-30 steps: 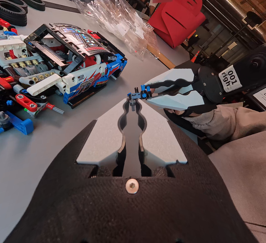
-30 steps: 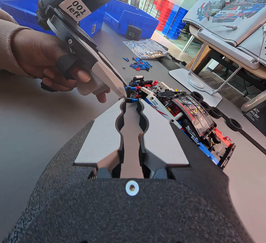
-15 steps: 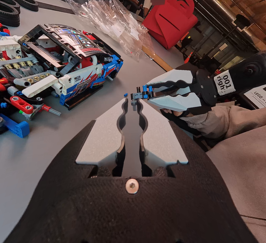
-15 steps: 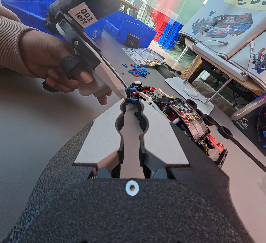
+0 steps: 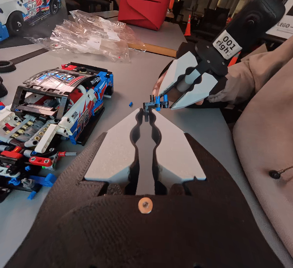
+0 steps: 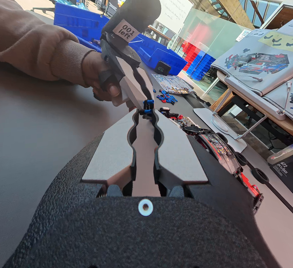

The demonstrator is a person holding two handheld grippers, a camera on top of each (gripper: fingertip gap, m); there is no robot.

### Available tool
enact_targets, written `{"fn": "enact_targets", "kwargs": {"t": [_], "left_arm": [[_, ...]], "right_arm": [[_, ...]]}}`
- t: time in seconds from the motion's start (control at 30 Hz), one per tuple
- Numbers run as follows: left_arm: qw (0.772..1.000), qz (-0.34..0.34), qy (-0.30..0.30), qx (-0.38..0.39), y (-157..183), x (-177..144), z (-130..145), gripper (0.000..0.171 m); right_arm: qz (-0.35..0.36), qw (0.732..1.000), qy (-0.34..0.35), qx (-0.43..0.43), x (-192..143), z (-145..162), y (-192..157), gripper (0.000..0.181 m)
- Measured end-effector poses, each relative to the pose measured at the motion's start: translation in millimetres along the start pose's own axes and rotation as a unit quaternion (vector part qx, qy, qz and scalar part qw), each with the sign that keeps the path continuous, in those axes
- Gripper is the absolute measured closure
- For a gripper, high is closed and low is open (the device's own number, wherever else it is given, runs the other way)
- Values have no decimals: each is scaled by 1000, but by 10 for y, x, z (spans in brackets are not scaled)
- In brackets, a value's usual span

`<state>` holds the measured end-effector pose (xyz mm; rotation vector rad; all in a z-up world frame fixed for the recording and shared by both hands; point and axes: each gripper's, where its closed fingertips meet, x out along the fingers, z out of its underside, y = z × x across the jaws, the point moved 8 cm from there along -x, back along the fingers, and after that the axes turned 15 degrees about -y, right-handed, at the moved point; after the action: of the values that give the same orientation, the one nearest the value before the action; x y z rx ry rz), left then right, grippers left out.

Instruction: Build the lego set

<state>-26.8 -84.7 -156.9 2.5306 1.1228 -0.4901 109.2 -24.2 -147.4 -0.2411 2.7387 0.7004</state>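
Both grippers meet in the air over the grey table [image 5: 182, 127], just right of the car [image 5: 63, 101], sharing one small sub-assembly [image 5: 156, 102]

Left gripper [image 5: 145, 112]: fingers nearly pressed together, pinching the dark stub that hangs from the assembly's left end. I hold it there, I judge, to brace the part against the push from the other side

Right gripper [image 6: 145, 114]: tips narrow, pinching the assembly's other end. In the left wrist view its tips close on the black end by the blue pins. Gripping at opposite ends leaves the middle free

Sub-assembly: short black Technic beam with blue and black pins standing up, hard glossy plastic, small beside my tips. It is off the table and touching nothing but fingers

Fingers: matte light-grey wedges with wavy black inner edges; the scallops should seat round pins

Car: part-built, white, blue and red shell, shiny printed roof, engine bay open. A loose blue pin [image 5: 130, 104] lies on the table between car and grippers. More pins [image 6: 166, 97] sit in a pile farther off. Crinkled clear bags [image 5: 92, 38] lie behind

Step, as I judge: fitting or reseating a pin before the piece goes on the car
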Motion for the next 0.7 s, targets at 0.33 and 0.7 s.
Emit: {"fn": "enact_targets", "kwargs": {"t": [0.33, 0.7], "left_arm": [[973, 58, -172, 142, 173, 199, 307, 165], [962, 38, -182, 202, 79, 260, 329, 165]], "right_arm": [[-199, 969, -80, 125, 89, 224, -46, 152], [-293, 929, -224, -11, 354, 364, -72, 156]]}}
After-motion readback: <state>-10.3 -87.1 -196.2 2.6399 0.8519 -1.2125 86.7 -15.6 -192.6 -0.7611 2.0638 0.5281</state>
